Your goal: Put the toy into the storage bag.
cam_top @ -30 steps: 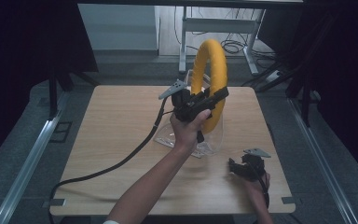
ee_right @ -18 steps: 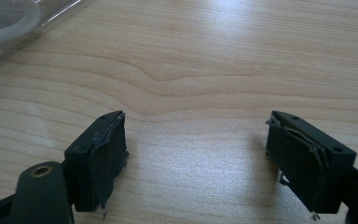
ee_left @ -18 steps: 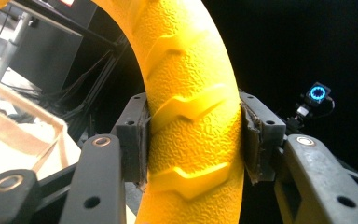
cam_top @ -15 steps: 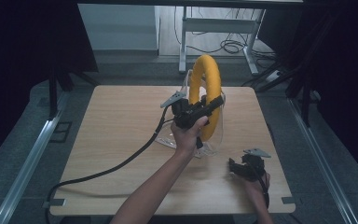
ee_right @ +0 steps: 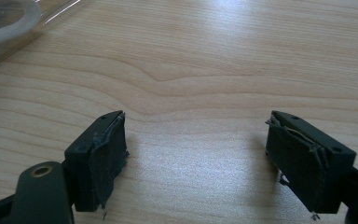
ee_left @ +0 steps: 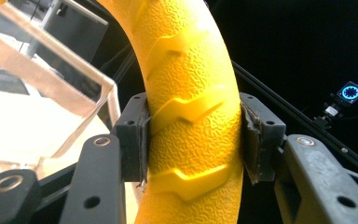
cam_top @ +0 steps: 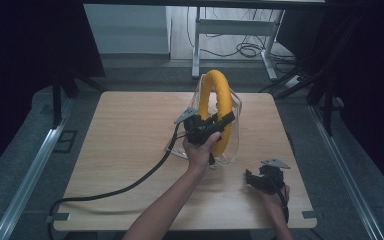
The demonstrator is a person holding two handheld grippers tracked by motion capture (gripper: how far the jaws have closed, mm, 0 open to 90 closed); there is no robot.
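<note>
Yellow ring (ee_left: 191, 112) sits clamped between the left claw (ee_left: 193, 140) pads, while the right claw (ee_right: 196, 158) gapes over bare table (ee_right: 205, 60).

A lab: bare wooden table (cam_top: 130, 150), dark curtains (cam_top: 30, 45), floor cables (cam_top: 240, 50).

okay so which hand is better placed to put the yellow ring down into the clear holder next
Left. The left gripper is already shut on the yellow ring, held upright at the clear holder. The right gripper sits open and empty over the table, nearer the person.
</note>
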